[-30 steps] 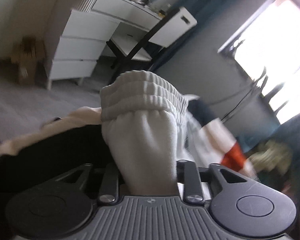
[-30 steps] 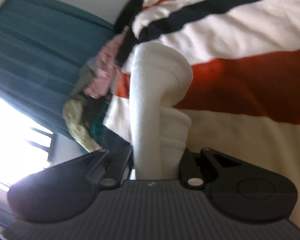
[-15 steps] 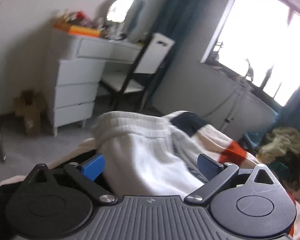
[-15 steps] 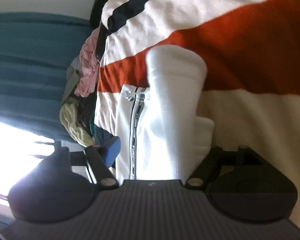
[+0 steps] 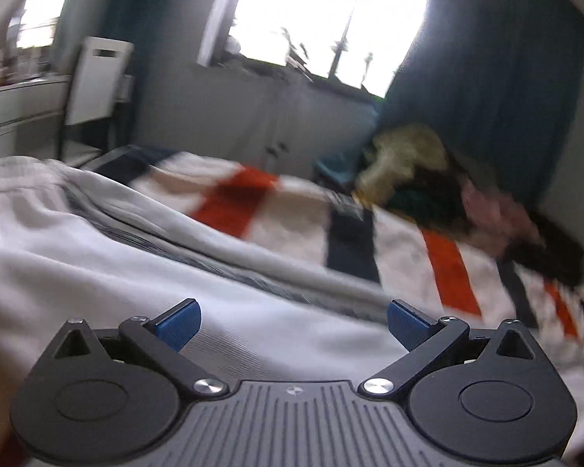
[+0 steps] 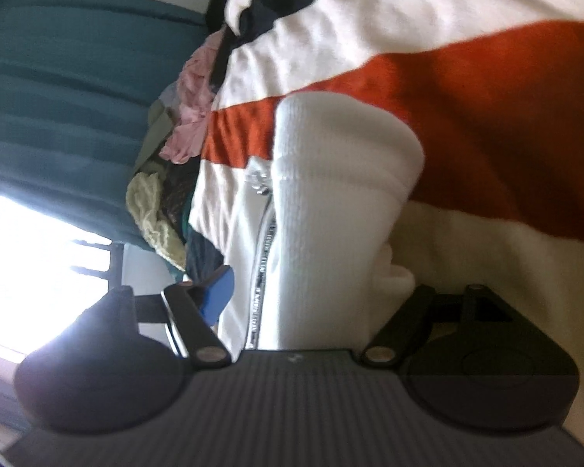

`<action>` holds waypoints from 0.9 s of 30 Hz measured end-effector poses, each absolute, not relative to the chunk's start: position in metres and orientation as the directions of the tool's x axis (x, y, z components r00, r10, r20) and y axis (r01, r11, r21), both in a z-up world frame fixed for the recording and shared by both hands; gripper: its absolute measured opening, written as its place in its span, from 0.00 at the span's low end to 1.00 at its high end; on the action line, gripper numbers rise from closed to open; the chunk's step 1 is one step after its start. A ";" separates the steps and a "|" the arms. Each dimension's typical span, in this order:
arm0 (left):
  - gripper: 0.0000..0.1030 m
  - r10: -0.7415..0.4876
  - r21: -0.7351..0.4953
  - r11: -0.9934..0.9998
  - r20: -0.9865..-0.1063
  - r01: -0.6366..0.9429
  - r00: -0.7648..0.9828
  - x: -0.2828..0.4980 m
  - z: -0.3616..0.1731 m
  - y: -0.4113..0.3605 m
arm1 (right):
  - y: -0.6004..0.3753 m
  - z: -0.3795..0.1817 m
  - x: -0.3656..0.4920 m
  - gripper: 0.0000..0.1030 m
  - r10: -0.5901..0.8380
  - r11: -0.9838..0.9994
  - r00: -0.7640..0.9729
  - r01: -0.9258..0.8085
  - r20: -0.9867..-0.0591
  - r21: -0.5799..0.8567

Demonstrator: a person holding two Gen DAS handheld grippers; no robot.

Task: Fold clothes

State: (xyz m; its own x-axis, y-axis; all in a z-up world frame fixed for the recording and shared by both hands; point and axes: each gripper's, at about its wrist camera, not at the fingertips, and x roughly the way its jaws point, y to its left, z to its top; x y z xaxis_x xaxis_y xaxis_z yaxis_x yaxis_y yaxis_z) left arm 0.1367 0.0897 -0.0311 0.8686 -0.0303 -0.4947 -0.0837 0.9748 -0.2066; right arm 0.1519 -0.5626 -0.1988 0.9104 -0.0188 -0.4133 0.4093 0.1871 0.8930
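Left wrist view: left gripper (image 5: 294, 321) jaws spread wide, just opened, nothing pinched; white garment (image 5: 97, 272) lies beneath, running to 9 o'clock over the striped blanket (image 5: 447, 268) (blurred). Clothes pile (image 5: 428, 171) at 2 o'clock.

Right wrist view: right gripper (image 6: 319, 292) jaws apart, just opened; garment's ribbed cuff (image 6: 331, 163) loose between them, toward 12 o'clock

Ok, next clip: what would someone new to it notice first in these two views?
Probably the white garment, which fills the middle of both views and lies between the spread blue pads of each gripper on an orange, navy and white striped cover. Next, the glaring window at the top of the left view, with a heap of mixed clothes below it to the right.
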 end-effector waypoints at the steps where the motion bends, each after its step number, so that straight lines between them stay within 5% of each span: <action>1: 1.00 -0.029 -0.173 0.982 -0.512 -0.070 0.859 0.144 -0.040 0.078 | -0.563 -0.197 0.151 0.74 -0.022 0.192 0.924 0.379 -0.382 0.905; 7: 1.00 0.079 0.077 0.996 -0.628 -0.039 0.774 0.161 -0.095 0.043 | -0.562 -0.181 0.151 0.74 -0.021 0.238 0.977 0.209 -0.210 0.949; 13: 1.00 0.080 0.095 0.995 -0.628 -0.025 0.774 0.161 -0.100 0.046 | -0.564 -0.187 0.155 0.73 -0.043 0.263 0.919 0.389 -0.392 0.883; 15: 1.00 0.082 0.102 0.995 -0.629 -0.023 0.773 0.162 -0.101 0.045 | -0.564 -0.187 0.157 0.61 -0.055 0.286 0.880 0.467 -0.472 0.837; 16: 1.00 0.084 0.105 0.994 -0.629 -0.023 0.773 0.163 -0.101 0.045 | -0.562 -0.183 0.161 0.28 -0.081 0.329 0.841 0.529 -0.535 0.782; 17: 1.00 0.084 0.105 0.994 -0.630 -0.022 0.772 0.163 -0.101 0.045 | -0.559 -0.179 0.165 0.19 -0.104 0.374 0.803 0.578 -0.586 0.726; 21: 1.00 0.080 0.099 0.995 -0.627 -0.022 0.775 0.157 -0.093 0.044 | -0.551 -0.166 0.167 0.17 -0.154 0.456 0.782 0.598 -0.604 0.659; 27: 1.00 0.078 0.098 0.995 -0.627 -0.021 0.775 0.158 -0.090 0.046 | -0.517 -0.111 0.174 0.17 -0.271 0.639 0.828 0.536 -0.491 0.552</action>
State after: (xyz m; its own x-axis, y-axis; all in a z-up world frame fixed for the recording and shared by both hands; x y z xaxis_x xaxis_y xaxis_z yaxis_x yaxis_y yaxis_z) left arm 0.1584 0.0461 -0.0896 0.7751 0.0781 -0.6269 -0.0213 0.9950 0.0976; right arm 0.1737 -0.5174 -0.1111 0.8280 -0.2710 -0.4909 0.5361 0.6391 0.5515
